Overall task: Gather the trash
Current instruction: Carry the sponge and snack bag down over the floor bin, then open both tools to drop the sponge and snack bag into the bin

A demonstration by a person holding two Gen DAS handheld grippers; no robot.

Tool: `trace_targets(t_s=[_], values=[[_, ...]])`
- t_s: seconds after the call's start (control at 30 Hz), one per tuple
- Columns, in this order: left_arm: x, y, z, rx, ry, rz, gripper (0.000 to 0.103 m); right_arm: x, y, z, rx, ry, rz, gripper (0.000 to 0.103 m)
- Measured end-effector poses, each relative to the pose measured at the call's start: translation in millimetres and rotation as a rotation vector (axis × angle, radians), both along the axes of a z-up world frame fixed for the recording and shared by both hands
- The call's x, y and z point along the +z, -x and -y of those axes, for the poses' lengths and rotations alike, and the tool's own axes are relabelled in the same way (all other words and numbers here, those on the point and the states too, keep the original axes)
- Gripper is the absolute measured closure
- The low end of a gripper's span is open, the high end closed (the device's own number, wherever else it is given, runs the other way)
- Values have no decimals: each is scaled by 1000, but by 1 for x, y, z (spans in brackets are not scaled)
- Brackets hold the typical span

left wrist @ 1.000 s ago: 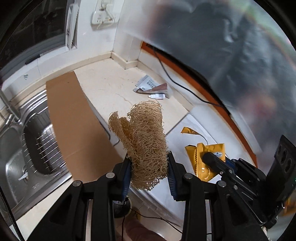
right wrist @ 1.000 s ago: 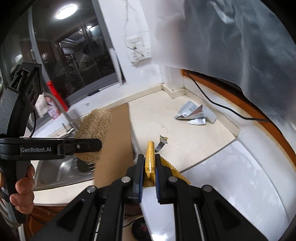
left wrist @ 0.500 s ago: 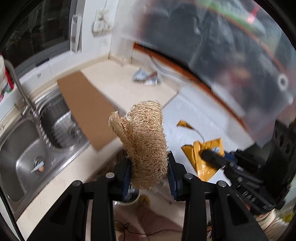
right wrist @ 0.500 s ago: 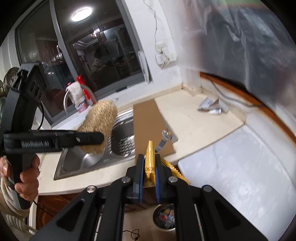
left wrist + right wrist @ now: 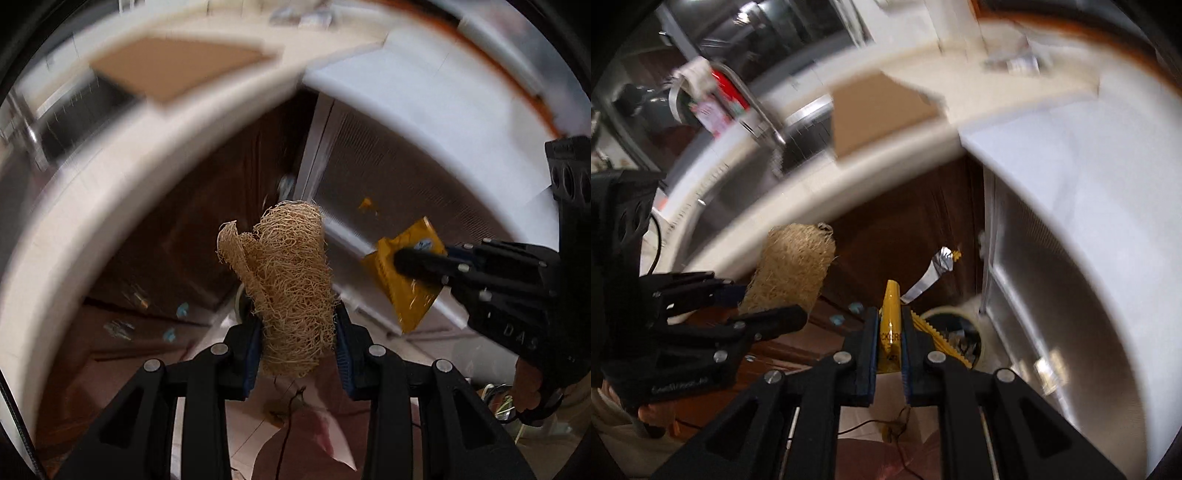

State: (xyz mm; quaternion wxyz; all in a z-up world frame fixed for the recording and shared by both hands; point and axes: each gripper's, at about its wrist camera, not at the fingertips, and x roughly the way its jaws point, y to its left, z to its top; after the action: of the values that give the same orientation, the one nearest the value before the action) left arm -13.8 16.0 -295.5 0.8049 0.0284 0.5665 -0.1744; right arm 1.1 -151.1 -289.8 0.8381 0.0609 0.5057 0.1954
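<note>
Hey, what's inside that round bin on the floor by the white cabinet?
The bin holds some crumpled scraps, too blurred to identify. The yellow wrapper and the right gripper fingers cover its near side.

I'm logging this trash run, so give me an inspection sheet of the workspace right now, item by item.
Surface: pale countertop, blurred, seen from below its edge.
Job's things: loofah scrubber in the left gripper; yellow wrapper in the right gripper; trash bin on the floor below.
Clutter: cardboard sheet over the sink; crumpled packaging at the back.
Grippers: both sets of fingers closed on their items, pointing downward.
Cables: thin wire on the floor.
Surroundings: dark wood cabinet fronts, white appliance, window, faucet.
</note>
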Motion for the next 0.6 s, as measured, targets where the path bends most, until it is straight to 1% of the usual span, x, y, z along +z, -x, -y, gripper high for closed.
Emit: trace_targets(t_s=[0.03, 0.07, 0.1, 0.17, 0.2, 0.23, 0.27, 0.3, 0.33, 0.4, 0.47, 0.5, 0.53, 0.6], values=[[-24, -2, -1, 10, -9, -16, 70, -18, -2, 0, -9, 5, -13, 93], [-54, -6, -3, 26, -5, -50, 70, -47, -8, 2, -25, 10, -35, 93], [-80, -10, -5, 39, 2, -73, 70, -68, -12, 3, -35, 14, -51, 93], [-128, -18, -6, 64, -4, -110, 70, -125, -22, 5, -57, 36, -87, 93], [-148, -21, -6, 71, -4, -124, 70, -146, -27, 5, -61, 41, -107, 93], [-177, -26, -6, 83, -17, -145, 69, -176, -35, 5, -65, 41, -141, 93], [-196, -31, -6, 91, -24, -160, 69, -198, -39, 5, -65, 41, -163, 93], [-223, -37, -5, 99, -29, -177, 69, -225, -44, 4, -63, 49, -187, 93], [-238, -41, -3, 104, -34, -188, 68, -240, -48, 2, -60, 55, -200, 92], [-277, -53, 1, 115, -48, -220, 67, -284, -57, -1, -45, 72, -230, 91], [-303, -63, 5, 118, -52, -240, 66, -314, -63, -4, -35, 90, -251, 89], [-317, -68, 7, 120, -67, -248, 65, -328, -66, -5, -32, 93, -262, 89], [-325, -73, 10, 119, -76, -257, 62, -336, -69, -6, -33, 94, -270, 88], [-344, -77, 11, 111, -87, -287, 49, -355, -76, -3, -41, 92, -299, 79]])
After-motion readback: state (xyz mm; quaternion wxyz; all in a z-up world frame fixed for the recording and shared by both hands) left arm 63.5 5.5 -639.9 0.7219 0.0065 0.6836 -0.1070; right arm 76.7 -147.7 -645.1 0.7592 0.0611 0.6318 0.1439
